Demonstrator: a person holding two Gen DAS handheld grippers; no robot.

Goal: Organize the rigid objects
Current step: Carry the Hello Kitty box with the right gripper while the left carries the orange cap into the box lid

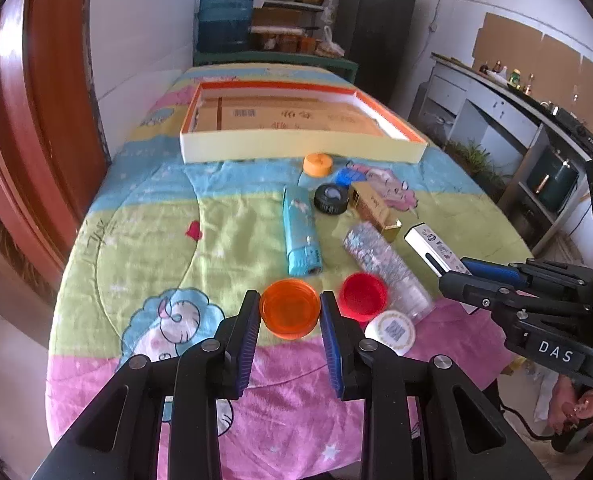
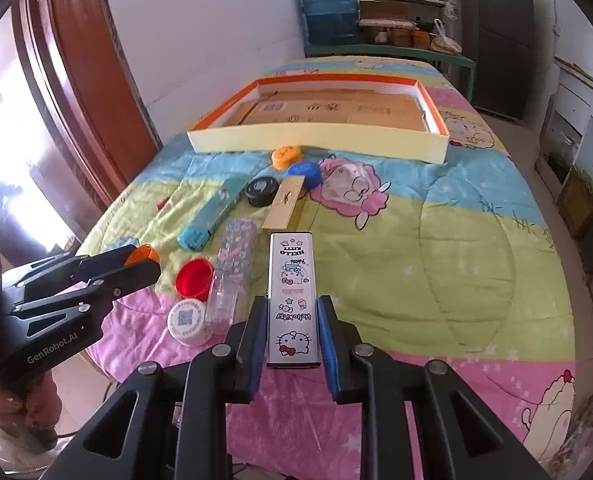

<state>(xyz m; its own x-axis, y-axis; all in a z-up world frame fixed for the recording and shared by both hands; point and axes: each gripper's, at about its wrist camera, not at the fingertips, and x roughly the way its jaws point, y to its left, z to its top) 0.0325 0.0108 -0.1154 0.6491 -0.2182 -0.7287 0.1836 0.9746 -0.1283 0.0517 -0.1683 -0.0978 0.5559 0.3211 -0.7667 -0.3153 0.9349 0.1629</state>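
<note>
My left gripper [image 1: 290, 314] grips the orange lid [image 1: 290, 312]; my right gripper [image 2: 292, 328] grips the Hello Kitty case [image 2: 292, 300], its long axis pointing toward the tray [image 2: 316, 146] ahead.

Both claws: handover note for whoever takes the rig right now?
Left claw: closed around the orange lid.
Right claw: closed around the white Hello Kitty case.
Tray at the far end of the table holds only cardboard; nothing sorted yet.
Left on the quilt: red lid, white QR cap, glitter tube, teal case, gold box, black tin, blue cap, small orange cap.
</note>
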